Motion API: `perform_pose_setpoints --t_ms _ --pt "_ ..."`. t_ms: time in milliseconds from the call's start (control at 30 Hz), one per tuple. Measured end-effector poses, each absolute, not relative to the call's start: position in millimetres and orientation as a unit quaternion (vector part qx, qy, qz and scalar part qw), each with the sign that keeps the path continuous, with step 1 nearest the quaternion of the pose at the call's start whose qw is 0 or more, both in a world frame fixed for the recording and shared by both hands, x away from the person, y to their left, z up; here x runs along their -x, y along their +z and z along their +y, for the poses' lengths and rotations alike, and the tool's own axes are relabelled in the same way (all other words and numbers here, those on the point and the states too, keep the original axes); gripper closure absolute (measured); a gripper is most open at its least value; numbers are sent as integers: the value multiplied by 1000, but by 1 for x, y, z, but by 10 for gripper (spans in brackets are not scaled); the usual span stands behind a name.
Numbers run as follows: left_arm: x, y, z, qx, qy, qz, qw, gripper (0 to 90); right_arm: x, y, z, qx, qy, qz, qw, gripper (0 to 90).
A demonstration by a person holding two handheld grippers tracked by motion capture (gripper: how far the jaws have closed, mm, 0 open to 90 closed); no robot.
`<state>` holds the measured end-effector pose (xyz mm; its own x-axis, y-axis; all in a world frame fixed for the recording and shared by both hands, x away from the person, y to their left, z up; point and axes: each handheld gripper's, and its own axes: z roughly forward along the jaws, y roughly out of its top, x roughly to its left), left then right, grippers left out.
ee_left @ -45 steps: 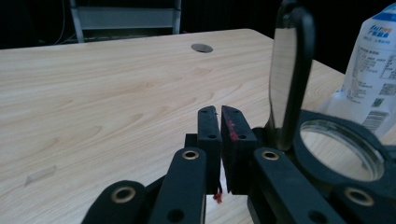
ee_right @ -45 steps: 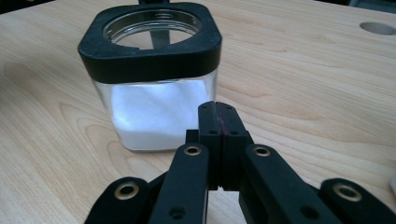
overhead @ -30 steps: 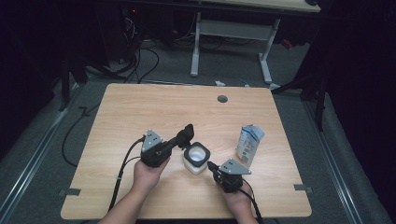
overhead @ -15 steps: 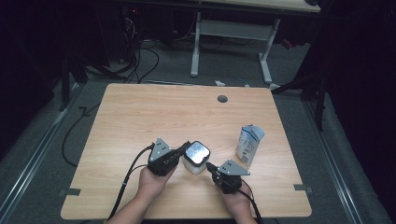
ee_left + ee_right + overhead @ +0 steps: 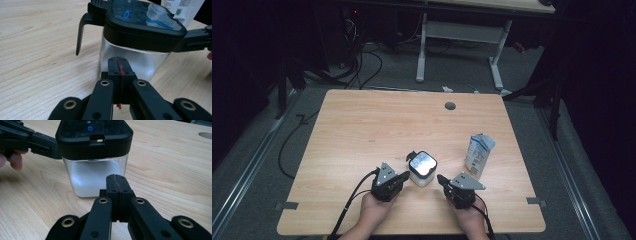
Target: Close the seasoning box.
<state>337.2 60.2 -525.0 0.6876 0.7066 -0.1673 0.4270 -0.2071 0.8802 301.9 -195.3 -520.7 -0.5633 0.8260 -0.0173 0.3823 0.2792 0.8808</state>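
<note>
Flanking the canister with both grippers pinched together

Your landmark is the clear square canister [image 5: 422,169] with its black lid [image 5: 142,23], standing upright near the front edge of the wooden table [image 5: 362,125]. Its black handle [image 5: 410,156] sticks out from the far-left corner, pointing away from you. Your left gripper [image 5: 404,176] sits just left of the canister, jaws pressed together and holding nothing. Your right gripper [image 5: 440,178] sits just right of it, jaws likewise together and empty. A white and blue pouch [image 5: 478,155] stands to the canister's right, apart from it. Beyond the canister, a round grommet hole [image 5: 450,106] marks the table's far edge. Grey carpet [image 5: 397,75], cables and a white desk frame [image 5: 459,32] lie behind.
</note>
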Motion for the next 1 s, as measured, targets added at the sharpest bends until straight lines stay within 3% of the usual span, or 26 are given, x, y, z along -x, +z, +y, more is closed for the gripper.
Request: perform_pose_setpoints --t_ms 400,800,1000 --pt "-376 -522 50 -761 141 390 498 891 -302 -522 -199 -406 444 758 253 900" --pt "-350 -503 161 -736 219 413 490 772 -329 -515 -195 -423 426 752 273 900" --pt "-348 -508 191 -721 228 438 485 709 -324 -515 -191 -414 426 757 270 900"
